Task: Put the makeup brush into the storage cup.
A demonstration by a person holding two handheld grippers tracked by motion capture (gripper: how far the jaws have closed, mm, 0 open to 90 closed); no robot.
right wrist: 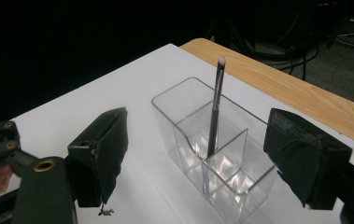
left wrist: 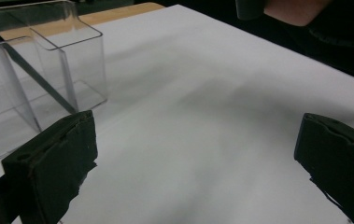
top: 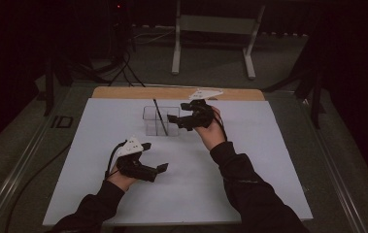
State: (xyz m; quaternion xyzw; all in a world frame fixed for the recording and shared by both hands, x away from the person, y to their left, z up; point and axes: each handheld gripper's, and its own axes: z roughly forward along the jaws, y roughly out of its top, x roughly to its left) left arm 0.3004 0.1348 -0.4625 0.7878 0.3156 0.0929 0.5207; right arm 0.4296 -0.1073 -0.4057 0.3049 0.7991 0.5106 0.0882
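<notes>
While both tools are off the work, entries as follows.

Organizer: clear plastic organizer point(top: 160, 121) stands on the white sheet point(top: 181, 194) toward the far middle of the counter point(top: 172, 92); thin walls divide it into compartments.

Brush: slim dark-handled makeup brush point(top: 160, 117) stands in the organizer, tilted, its foot low against a divider wall; in the right gripper view the pale bristle tip point(right wrist: 221, 61) points up and rises above the rim. Which compartment exactly: cannot tell for certain; it looks like a far one in that view.

Right tool: right tool point(top: 177, 119) is held just beside the organizer's right side, raised off the sheet, pointing left toward it. Jaws spread wide with nothing between the pads; the right gripper view looks through the gap at the organizer point(right wrist: 212, 154) and brush, neither touched.

Left tool: left tool point(top: 153, 158) hovers low over the sheet at near left, well apart from the organizer. Jaws spread, nothing between them; in the left gripper view one corner of the organizer point(left wrist: 39, 79) sits at upper left beyond the left pad, with the brush handle point(left wrist: 30, 70) slanting inside.

Surface: white sheet covers most of the counter; a strip of bare wood shows along the far edge.
</notes>
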